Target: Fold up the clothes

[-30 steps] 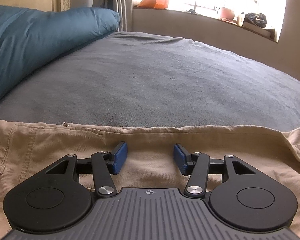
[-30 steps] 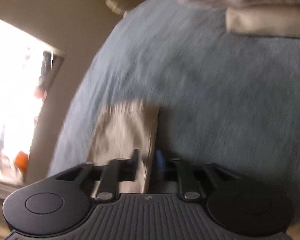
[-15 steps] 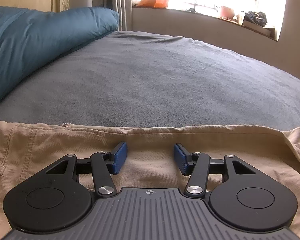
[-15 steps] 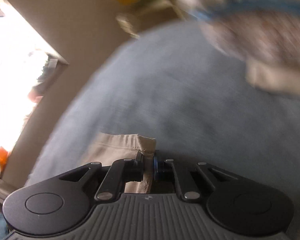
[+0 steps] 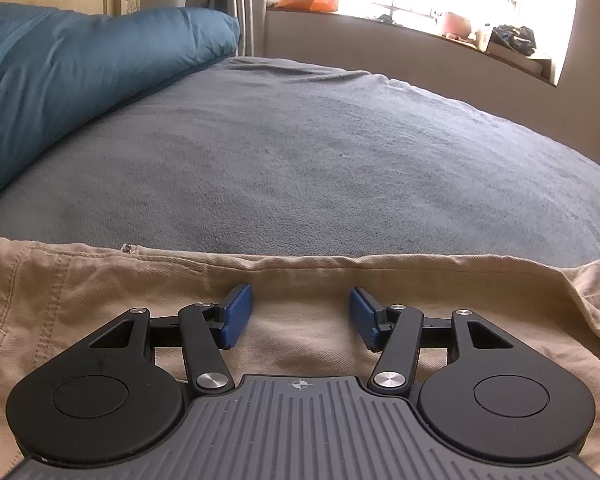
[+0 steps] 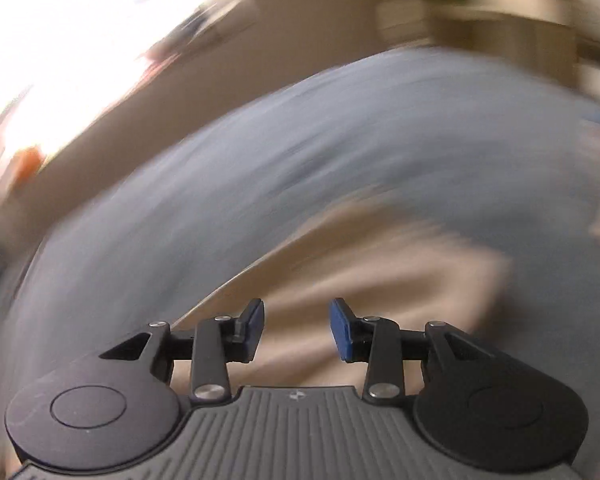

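We keep our left gripper [image 5: 300,316] low over the tan trousers [image 5: 100,292], jaws apart and clamping nothing, the cloth lying just beneath and between them; it looks parked there to pin the garment flat on the grey bed [image 5: 300,160] while the other hand works. The trousers' seamed edge runs just ahead of these jaws, with a teal duvet [image 5: 80,68] well beyond to their left. Our right gripper [image 6: 296,328] has just been opening its jaws, and they stand apart with no fabric between them, the tan cloth blurred below and ahead. We judge a fold has just been laid and released.
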### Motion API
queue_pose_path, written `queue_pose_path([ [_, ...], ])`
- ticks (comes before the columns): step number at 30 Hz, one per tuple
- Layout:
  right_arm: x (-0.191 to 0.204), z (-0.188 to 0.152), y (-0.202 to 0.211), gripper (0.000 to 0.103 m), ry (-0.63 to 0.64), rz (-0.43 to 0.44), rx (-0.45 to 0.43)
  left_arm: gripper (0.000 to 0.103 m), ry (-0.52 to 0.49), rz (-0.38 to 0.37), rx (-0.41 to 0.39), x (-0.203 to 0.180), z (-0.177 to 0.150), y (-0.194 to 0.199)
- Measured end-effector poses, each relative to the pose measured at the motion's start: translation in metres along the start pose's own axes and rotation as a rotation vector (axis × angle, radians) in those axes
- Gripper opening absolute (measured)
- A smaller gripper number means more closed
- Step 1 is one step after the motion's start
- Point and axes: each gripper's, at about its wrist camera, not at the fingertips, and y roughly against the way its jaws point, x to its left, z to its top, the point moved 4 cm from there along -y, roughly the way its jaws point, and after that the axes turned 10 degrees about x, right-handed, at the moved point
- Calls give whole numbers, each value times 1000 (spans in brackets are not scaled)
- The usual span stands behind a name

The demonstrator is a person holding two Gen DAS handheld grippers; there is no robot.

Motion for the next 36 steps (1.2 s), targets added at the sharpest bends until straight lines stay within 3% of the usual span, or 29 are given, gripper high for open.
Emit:
queue_pose_path([
  [2, 72, -13, -14, 38, 215, 75, 127, 55, 0, 1, -4, 0, -1, 0],
  [6, 187, -46, -40, 37, 506, 200, 270, 56, -2, 4, -5, 0, -1, -1],
  [9, 228, -66, -76, 36, 625, 147, 366, 56, 1, -3, -8, 0, -1, -1],
  [12, 216, -54, -96, 24, 579, 90, 333, 56, 5, -11, -10, 2, -1, -1],
  [15, 168, -4, -102, 26, 331, -80, 230, 57, 5, -15, -13, 2, -2, -1],
  [18, 142, 16, -90, 28, 247, -159, 193, 58, 8, -21, -11, 3, -1, -1],
  [21, 167, -11, -55, 28, 407, -76, 180, 59, 10, -24, -11, 3, -1, -1],
  [24, 208, -61, -22, 30, 591, 33, 224, 60, 11, -24, -11, 3, -1, -2],
  [26, 228, -94, -6, 30, 705, 60, 249, 60, 14, -27, -11, 3, -1, -2],
  [30, 243, -144, 17, 30, 862, 32, 280, 60, 17, -32, -15, 4, -2, -3],
  [36, 217, -184, 28, 31, 932, -100, 310, 61, 15, -32, -19, 3, -1, -4],
])
